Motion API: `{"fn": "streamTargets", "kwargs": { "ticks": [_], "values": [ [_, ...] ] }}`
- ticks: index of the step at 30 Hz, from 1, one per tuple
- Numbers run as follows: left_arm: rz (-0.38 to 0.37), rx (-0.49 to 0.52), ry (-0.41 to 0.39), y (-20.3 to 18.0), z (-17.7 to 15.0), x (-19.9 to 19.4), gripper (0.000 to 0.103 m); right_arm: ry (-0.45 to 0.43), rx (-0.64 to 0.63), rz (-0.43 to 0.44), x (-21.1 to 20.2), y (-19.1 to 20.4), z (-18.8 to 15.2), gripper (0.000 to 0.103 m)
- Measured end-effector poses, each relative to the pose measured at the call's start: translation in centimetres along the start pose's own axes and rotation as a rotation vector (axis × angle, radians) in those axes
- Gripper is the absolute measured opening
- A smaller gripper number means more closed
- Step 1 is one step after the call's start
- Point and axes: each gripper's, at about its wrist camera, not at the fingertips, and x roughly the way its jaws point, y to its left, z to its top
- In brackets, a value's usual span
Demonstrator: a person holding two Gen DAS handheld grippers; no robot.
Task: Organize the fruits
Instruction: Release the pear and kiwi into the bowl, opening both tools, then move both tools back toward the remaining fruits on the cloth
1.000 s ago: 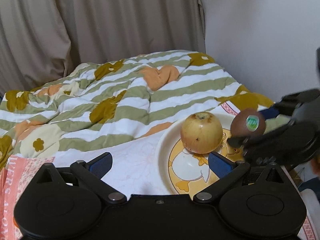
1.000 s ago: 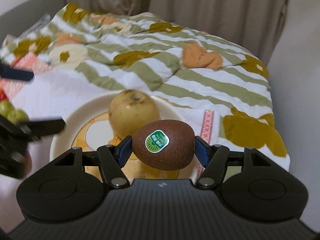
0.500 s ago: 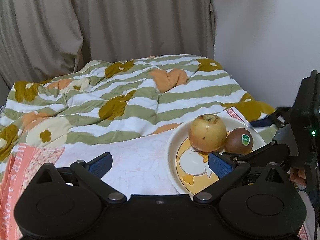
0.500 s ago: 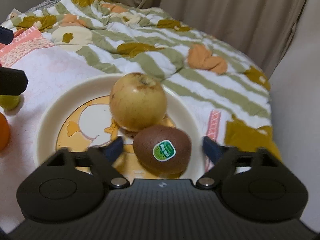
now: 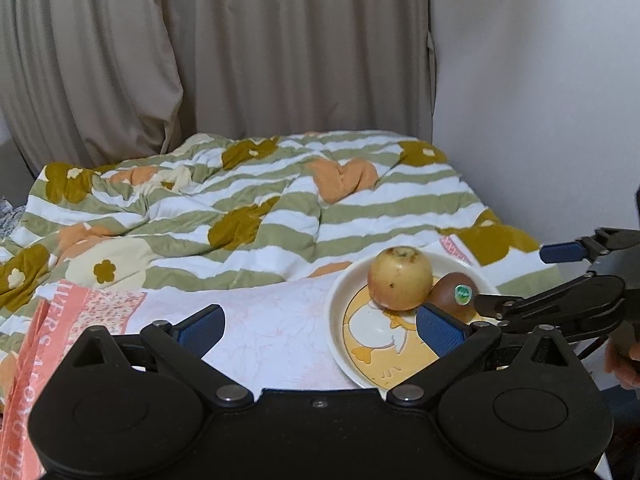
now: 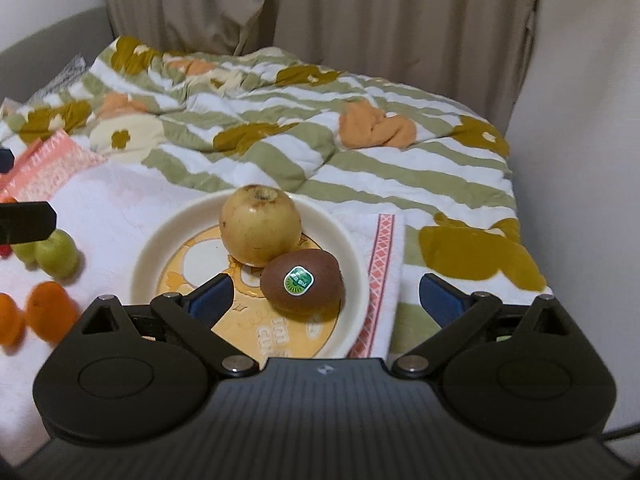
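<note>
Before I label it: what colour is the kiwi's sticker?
Green with a white border on the kiwi; clearest in the right wrist view.

Both views are fisheye and look forward and down along a hand-held gripper's own fingers, across a bed toward the curtain (image 5: 280, 60) and wall.

The left wrist view sits a little back and to the left: the plate (image 5: 340, 320) lies at its lower right, and the right hand-held gripper (image 5: 520, 276) enters from the right edge.

The right wrist view is nearer, with the plate (image 6: 360, 248) almost centred, just past its fingertips.

Both views share the plate, apple (image 5: 400, 280) (image 6: 260, 224), kiwi (image 5: 454, 294) (image 6: 302, 282), quilt (image 5: 240, 208) (image 6: 400, 160) and curtain (image 6: 360, 20).
</note>
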Motion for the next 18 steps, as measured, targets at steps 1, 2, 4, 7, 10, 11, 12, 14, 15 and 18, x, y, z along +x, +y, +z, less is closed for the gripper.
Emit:
{"fn": "streamTargets", "kwargs": {
  "ticks": [1, 2, 4, 7, 10, 11, 12, 14, 15, 18],
  "values": [
    [0.005, -0.015, -0.012, 0.1, -0.1, -0.9, 0.103, -0.002, 0.006, -0.007, -0.9, 0.0, 0.0, 0.103],
    [0.006, -0.029, -0.019, 0.2, -0.1, -1.6, 0.103, -0.005, 0.013, -0.014, -2.0, 0.1, 0.1, 0.103],
    [0.005, -0.057, -0.039, 0.5, -0.3, -3.3, 0.103, -0.022, 0.031, -0.015, -4.1, 0.3, 0.0, 0.103],
    [0.022, -0.075, -0.068, 0.8, -1.0, -6.0, 0.103, -0.032, 0.051, -0.018, -6.9, 0.8, -0.1, 0.103],
    [0.043, -0.094, -0.093, 1.2, -2.0, -8.8, 0.103, -0.039, 0.045, -0.008, -9.2, 1.8, -0.4, 0.103],
    [0.05, -0.1, -0.098, 1.4, -2.4, -9.5, 0.103, -0.045, 0.042, -0.006, -10.0, 2.2, -0.5, 0.103],
    [0.059, -0.109, -0.1, 1.7, -2.8, -10.4, 0.103, -0.049, 0.041, 0.002, -10.7, 2.6, -0.5, 0.103],
    [0.081, -0.124, -0.097, 2.3, -3.6, -11.7, 0.103, -0.051, 0.045, 0.021, -11.9, 3.4, -0.8, 0.103],
    [0.093, -0.128, -0.097, 2.7, -3.9, -12.3, 0.103, -0.053, 0.049, 0.031, -12.5, 3.9, -0.8, 0.103],
    [0.131, -0.138, -0.1, 4.0, -5.0, -14.0, 0.103, -0.064, 0.056, 0.058, -13.9, 5.3, -0.9, 0.103]
  ]
}}
